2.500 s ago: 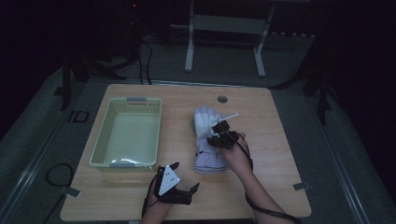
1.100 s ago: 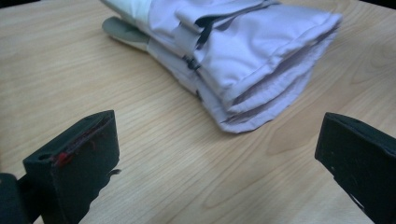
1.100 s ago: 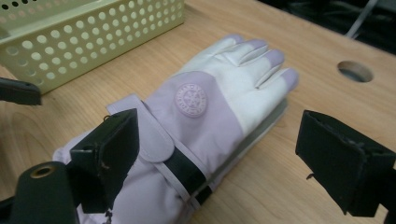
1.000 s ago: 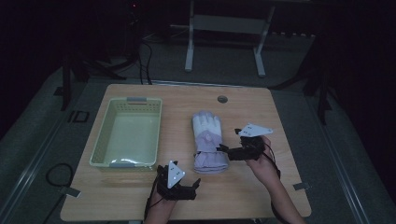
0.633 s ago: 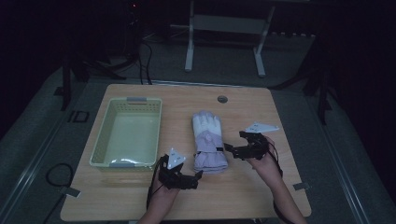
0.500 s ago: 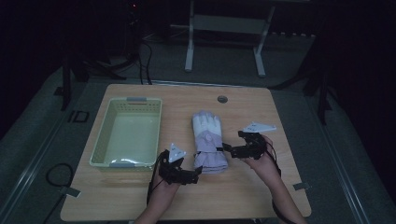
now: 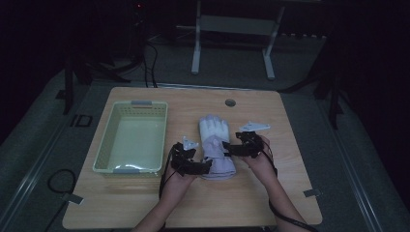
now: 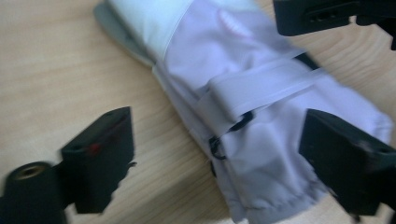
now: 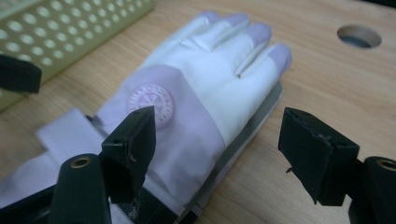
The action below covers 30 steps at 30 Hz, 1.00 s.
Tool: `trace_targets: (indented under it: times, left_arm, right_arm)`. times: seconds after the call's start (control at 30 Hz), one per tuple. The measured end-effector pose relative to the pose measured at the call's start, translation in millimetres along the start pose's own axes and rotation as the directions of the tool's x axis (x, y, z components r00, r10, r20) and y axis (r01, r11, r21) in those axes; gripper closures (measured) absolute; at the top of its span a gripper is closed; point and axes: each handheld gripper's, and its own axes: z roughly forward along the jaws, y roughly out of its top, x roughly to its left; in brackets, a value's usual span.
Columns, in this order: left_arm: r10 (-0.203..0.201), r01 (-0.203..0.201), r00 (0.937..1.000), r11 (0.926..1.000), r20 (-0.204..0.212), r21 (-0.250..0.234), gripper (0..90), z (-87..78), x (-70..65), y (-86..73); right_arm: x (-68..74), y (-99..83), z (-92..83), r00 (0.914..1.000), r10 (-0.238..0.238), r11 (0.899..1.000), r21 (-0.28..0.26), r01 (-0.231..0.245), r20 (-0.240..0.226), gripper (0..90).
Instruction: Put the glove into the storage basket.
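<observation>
Left gripper and right gripper flank the glove, jaws closing, nothing clamped yet.

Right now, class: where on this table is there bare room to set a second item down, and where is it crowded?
Bare wood lies along the table near edge, in the right strip past the right gripper, and at the far edge around the round hole. It is crowded mid-table, where the basket, the left gripper and the glove sit close.
</observation>
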Motion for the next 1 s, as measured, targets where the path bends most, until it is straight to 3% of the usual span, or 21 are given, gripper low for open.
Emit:
trace_targets:
  times: [0.17,0.27,0.4,0.5,0.63,0.67,0.7,0.73,0.83,0.9,0.97,1.0]
  left_arm:
    - [-0.048,0.045,0.9978,0.9975,0.045,0.054,16.8,12.5,2.7,-12.0]
    - [-0.055,0.049,0.9961,0.9949,0.069,0.088,20.8,18.2,3.1,-14.8]
    - [-0.071,0.053,0.9872,0.9902,0.143,0.129,31.8,25.6,6.5,-16.8]
    - [-0.072,0.044,0.9785,0.9883,0.193,0.146,41.3,28.4,9.1,-16.0]
    - [-0.073,0.033,0.9712,0.9842,0.227,0.174,44.2,31.6,14.5,-14.1]
    - [-0.073,0.033,0.9712,0.9842,0.227,0.174,44.4,31.6,14.5,-14.1]
    - [-0.08,0.035,0.9687,0.9812,0.235,0.19,44.4,32.5,15.8,-12.4]
    - [-0.08,0.034,0.9681,0.9804,0.237,0.194,44.7,32.9,16.4,-11.8]
    - [-0.085,0.033,0.9665,0.9774,0.242,0.209,44.8,34.1,17.4,-10.1]
    - [-0.08,0.028,0.9648,0.9787,0.251,0.203,49.4,34.0,18.0,-10.3]
    - [-0.106,0.052,0.9574,0.9779,0.268,0.203,60.3,33.1,19.0,-10.2]
    - [-0.107,0.054,0.9572,0.9788,0.269,0.198,66.5,32.3,18.9,-10.2]
  right_arm:
    - [-3.6,-10.3,11.0,0.9995,0.032,0.998,0.059,-0.032,0.002,35.1]
    - [-7.6,-17.6,16.8,0.9947,0.095,0.991,0.101,-0.091,-0.04,41.2]
    - [-11.9,-22.9,23.1,0.9833,0.165,0.976,0.155,-0.152,-0.076,45.9]
    - [-18.3,-25.2,28.5,0.9631,0.239,0.958,0.194,-0.212,-0.125,46.8]
    - [-26.2,-28.6,33.7,0.9212,0.332,0.931,0.23,-0.284,-0.203,51.8]
    - [-26.2,-28.6,33.7,0.9212,0.332,0.931,0.23,-0.284,-0.203,51.8]
    - [-27.7,-29.6,34.5,0.9123,0.349,0.925,0.234,-0.299,-0.214,52.4]
    - [-29.2,-31.1,35.4,0.8953,0.378,0.916,0.238,-0.324,-0.236,54.7]
    - [-29.9,-31.9,35.8,0.8803,0.405,0.905,0.246,-0.348,-0.246,59.6]
    - [-29.3,-31.5,35.9,0.8769,0.413,0.901,0.252,-0.354,-0.245,66.6]
    - [-26.6,-28.6,34.1,0.887,0.402,0.903,0.255,-0.345,-0.226,74.9]
    - [-23.4,-26.5,32.5,0.902,0.378,0.912,0.252,-0.324,-0.208,78.0]
